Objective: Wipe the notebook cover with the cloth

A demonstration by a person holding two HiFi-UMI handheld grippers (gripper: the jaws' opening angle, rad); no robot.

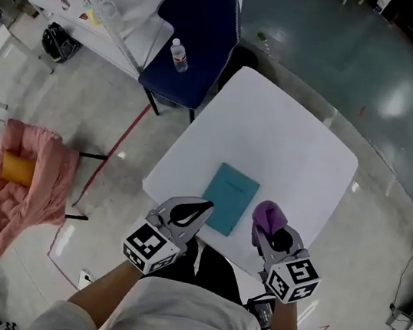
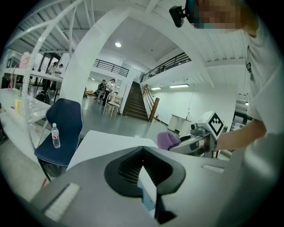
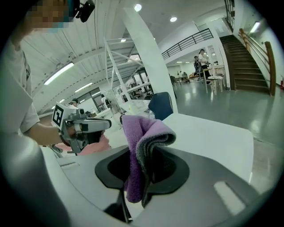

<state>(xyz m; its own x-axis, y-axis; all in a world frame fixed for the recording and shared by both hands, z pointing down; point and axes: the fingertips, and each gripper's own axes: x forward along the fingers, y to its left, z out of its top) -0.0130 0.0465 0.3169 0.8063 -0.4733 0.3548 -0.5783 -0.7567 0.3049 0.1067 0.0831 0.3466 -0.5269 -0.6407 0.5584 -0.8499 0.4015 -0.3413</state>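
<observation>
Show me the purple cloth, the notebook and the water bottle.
purple cloth (image 1: 266,215), head view, top of the bundle
notebook (image 1: 230,195), head view, middle of the cover
water bottle (image 1: 178,56), head view, middle of its body

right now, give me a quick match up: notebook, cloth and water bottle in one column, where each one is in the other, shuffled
Column one:
1. notebook
2. cloth
3. water bottle

Column two:
a. standing upright on the seat of the blue chair
b. clamped between the jaws of the right gripper
c. lying flat on the white table

Pairs: 1-c, 2-b, 3-a
</observation>
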